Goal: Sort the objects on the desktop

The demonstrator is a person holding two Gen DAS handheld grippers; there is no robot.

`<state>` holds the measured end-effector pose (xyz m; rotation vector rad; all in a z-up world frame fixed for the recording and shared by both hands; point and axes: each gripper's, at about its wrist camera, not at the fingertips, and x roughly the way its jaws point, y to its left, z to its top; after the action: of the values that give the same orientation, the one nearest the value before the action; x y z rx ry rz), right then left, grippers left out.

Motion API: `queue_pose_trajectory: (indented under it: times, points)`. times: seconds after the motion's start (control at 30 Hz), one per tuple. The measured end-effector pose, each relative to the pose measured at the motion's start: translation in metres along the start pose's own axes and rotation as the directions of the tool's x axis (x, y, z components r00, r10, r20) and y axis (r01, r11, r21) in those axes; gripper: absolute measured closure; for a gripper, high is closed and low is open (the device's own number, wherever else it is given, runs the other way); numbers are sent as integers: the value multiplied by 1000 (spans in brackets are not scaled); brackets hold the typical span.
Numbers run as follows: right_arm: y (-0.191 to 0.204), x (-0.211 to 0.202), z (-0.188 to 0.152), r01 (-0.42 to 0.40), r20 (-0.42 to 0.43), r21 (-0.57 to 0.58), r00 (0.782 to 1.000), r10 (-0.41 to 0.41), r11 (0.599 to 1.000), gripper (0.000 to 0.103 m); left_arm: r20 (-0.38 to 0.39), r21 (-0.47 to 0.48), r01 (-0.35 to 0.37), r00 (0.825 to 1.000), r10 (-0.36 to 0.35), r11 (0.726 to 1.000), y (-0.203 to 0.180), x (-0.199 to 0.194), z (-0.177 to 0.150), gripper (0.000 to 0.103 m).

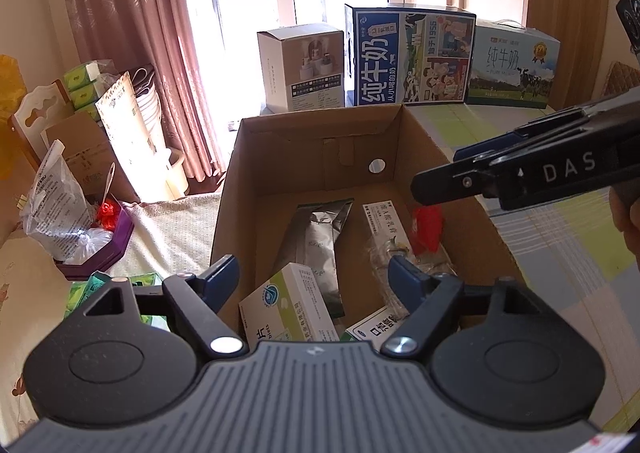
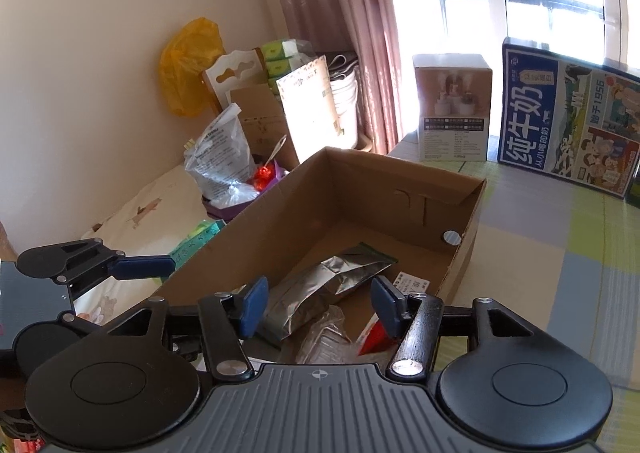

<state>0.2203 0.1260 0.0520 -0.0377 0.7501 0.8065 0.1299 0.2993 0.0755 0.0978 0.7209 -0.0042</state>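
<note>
Cardboard is making up the open box [image 1: 240, 189] that is sitting on a checked cloth [image 1: 560, 261], and both grippers are hovering over its near end. Inside it, a silver foil pouch [image 1: 316, 237] is lying lengthwise on the floor of the box, with a white and green medicine carton [image 1: 288, 305] overlapping its near end. A second white carton [image 1: 384, 225] is lying to the right of the pouch, a red packet [image 1: 426, 227] is resting beside that against the right wall, and a third printed carton [image 1: 376, 327] is showing at the near edge.

Left gripper [image 1: 314, 277] is standing wide open above the cartons, its blue pads gripping nothing. Right gripper [image 2: 318, 307] is holding its jaws partly open over the pouch and a crinkled clear wrapper [image 2: 324, 337]; nothing is being pinched between its pads.

Beyond the box, 2 milk cases [image 1: 408, 57] and a white product box [image 1: 302, 67] are standing by the window.
</note>
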Motion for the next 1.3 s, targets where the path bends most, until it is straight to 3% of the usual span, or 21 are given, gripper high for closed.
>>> queue_pose_trajectory:
  times: [0.23, 0.6, 0.87, 1.3]
  points:
    - [-12, -14, -3, 17, 4, 38, 1000, -17, 999, 40, -5, -5, -1, 1000, 1, 1000, -4, -5, -1, 22]
    - [-19, -51, -18, 32, -1, 74, 999, -32, 997, 24, -5, -33, -10, 1000, 10, 999, -17, -30, -3, 9]
    - [-6, -83, -40, 45, 2, 89, 999, -45, 995, 3, -4, -50, -22, 1000, 22, 998, -30, -58, -8, 2]
    - [28, -127, -60, 76, 6, 136, 997, -78, 988, 2, 23, -94, -51, 998, 53, 994, -47, -112, -26, 1]
